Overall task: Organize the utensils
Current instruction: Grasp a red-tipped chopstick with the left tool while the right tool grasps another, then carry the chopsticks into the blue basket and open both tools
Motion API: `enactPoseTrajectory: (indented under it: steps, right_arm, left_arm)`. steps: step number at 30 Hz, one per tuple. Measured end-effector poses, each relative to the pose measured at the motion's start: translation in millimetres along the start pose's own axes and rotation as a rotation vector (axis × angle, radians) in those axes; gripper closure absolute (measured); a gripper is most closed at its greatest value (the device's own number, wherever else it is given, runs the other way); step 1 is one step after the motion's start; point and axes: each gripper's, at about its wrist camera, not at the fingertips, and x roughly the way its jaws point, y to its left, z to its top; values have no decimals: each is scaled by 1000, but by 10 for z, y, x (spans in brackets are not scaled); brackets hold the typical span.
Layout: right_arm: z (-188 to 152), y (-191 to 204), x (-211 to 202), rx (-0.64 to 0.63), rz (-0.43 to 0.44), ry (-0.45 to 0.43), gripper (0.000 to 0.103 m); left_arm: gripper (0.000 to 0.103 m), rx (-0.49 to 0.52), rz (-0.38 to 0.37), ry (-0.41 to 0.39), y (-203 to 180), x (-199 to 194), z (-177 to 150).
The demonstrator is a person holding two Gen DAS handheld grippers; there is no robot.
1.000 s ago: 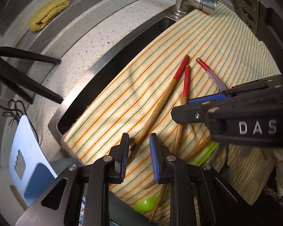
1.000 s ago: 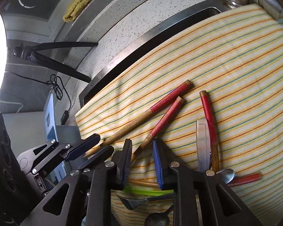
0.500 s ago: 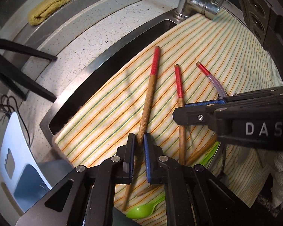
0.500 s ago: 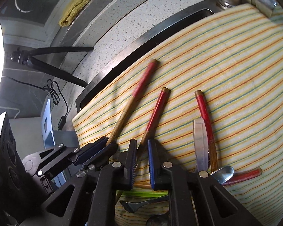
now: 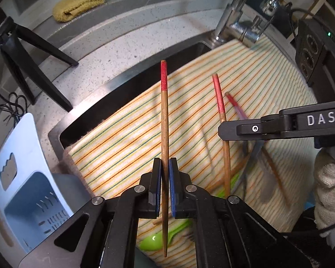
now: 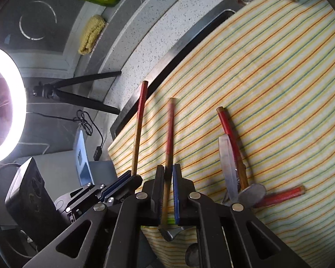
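Both grippers are now gripping chopsticks: left gripper [image 5: 164, 179] is clamping one chopstick [image 5: 164, 120], right gripper [image 6: 167, 185] the other chopstick [image 6: 169, 134]. Both, lying crossed 1 s ago, are lifting parallel off the striped cloth [image 5: 127, 134] near its left edge, prob. pairing for the blue caddy [image 5: 31, 192].

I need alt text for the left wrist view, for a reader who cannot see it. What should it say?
The left gripper is shut on a red-tipped wooden chopstick, pointing away over a striped cloth that covers the sink. To the right, the right gripper holds a second chopstick. A blue utensil holder stands at left.
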Motion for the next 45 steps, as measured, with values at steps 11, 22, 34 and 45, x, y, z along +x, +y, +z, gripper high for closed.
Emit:
enactPoseTrajectory:
  steps: [11, 22, 34, 45]
  right_arm:
    - [-63, 220, -330, -56, 89, -24, 97]
    - [-357, 979, -185, -243, 177, 58, 97]
    - [-909, 1533, 599, -454, 70, 173, 97]
    - [-1034, 1626, 843, -520, 7, 184, 94]
  left_arm:
    - [98, -77, -27, -115, 11, -519, -226]
    - [98, -270, 23, -200, 488, -1053, -848]
    - [98, -496, -1, -165, 749, -822, -1567]
    - [85, -520, 14, -164, 725, -808, -1675]
